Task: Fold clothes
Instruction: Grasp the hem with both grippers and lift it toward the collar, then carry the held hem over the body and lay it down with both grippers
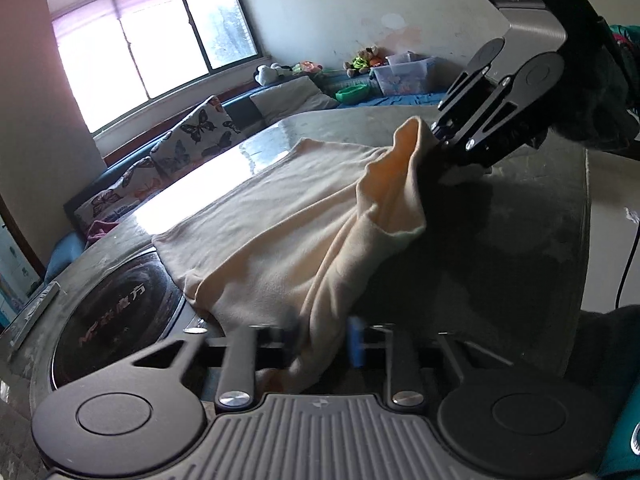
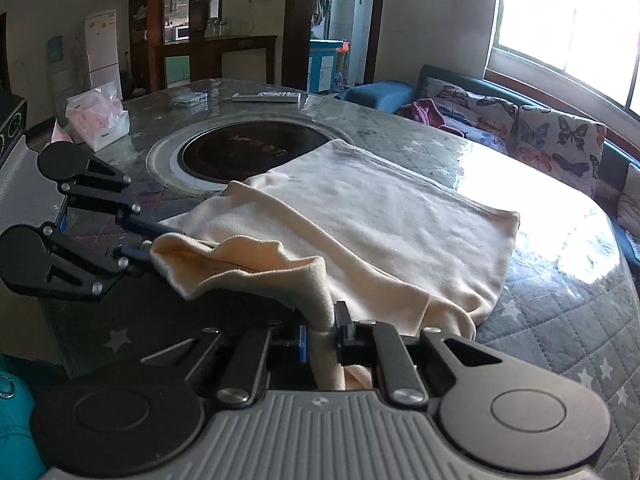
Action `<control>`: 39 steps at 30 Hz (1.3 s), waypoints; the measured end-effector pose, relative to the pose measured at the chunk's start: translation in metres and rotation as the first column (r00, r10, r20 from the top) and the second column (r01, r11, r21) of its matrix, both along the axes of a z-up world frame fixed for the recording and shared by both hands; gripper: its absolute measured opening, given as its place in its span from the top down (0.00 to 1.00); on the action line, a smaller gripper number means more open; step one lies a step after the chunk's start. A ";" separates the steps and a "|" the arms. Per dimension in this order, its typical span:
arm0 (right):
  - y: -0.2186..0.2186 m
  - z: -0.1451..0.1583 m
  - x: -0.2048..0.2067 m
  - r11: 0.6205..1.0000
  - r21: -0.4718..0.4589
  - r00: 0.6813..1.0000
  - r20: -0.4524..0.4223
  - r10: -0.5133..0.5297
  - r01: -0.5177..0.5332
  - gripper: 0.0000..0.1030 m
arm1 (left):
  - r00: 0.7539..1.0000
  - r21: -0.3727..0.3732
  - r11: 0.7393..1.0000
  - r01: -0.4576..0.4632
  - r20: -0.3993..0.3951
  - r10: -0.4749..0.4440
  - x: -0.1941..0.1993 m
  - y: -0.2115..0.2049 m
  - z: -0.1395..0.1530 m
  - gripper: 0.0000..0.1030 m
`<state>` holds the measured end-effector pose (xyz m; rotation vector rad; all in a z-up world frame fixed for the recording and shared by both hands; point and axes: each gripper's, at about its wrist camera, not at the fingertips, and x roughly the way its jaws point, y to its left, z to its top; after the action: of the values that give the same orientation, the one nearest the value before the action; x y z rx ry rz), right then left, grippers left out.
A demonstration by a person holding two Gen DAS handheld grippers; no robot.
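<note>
Right wrist view: right gripper (image 2: 324,334) jaws pinch cream garment (image 2: 384,216) at lower centre; left gripper (image 2: 150,246) jaws pinch its edge mid-left, over quilted counter (image 2: 560,304).

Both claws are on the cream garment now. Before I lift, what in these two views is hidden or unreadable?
- Left claw pads: left wrist view, motion-blurred and wrapped in the cream garment.
- Garment's near hem: both views, cut off behind the claw bodies.
- Right claw grip depth: right wrist view, fabric covers the pads.
- Lettering on the round cooktop: too blurred, partly under the garment.
</note>
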<state>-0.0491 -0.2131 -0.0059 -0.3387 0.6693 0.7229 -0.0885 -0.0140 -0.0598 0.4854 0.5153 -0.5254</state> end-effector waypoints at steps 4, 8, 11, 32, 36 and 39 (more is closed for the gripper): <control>0.001 0.002 -0.006 1.000 0.003 1.000 0.014 0.003 -0.003 0.90 | 1.000 -0.056 0.998 -0.006 -0.018 0.005 0.001 0.008 0.009 0.92; -0.003 0.013 -0.019 0.999 0.006 0.999 0.025 0.032 -0.032 0.90 | 1.000 -0.094 0.996 0.002 -0.027 -0.004 -0.010 0.015 0.023 0.92; -0.008 0.025 -0.034 0.998 0.000 0.998 0.020 0.065 -0.065 0.90 | 0.999 -0.125 0.992 0.015 -0.050 -0.022 -0.027 0.019 0.036 0.92; -0.020 0.082 -0.024 0.996 0.031 0.995 -0.035 0.089 -0.088 0.91 | 0.996 -0.108 0.990 0.091 -0.001 -0.091 -0.004 0.024 0.090 0.92; -0.016 0.080 0.022 0.998 0.012 0.997 -0.048 0.059 -0.058 0.91 | 0.997 -0.084 0.993 0.078 -0.012 -0.079 0.044 0.021 0.084 0.92; -0.012 0.073 0.061 0.999 -0.011 0.998 -0.060 0.031 -0.032 0.91 | 0.998 -0.069 0.996 0.049 -0.043 -0.052 0.083 0.020 0.072 0.92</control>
<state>0.0117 -0.2248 0.0668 -0.3406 0.7262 0.7618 -0.0060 0.0057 0.0118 0.4239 0.5276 -0.6018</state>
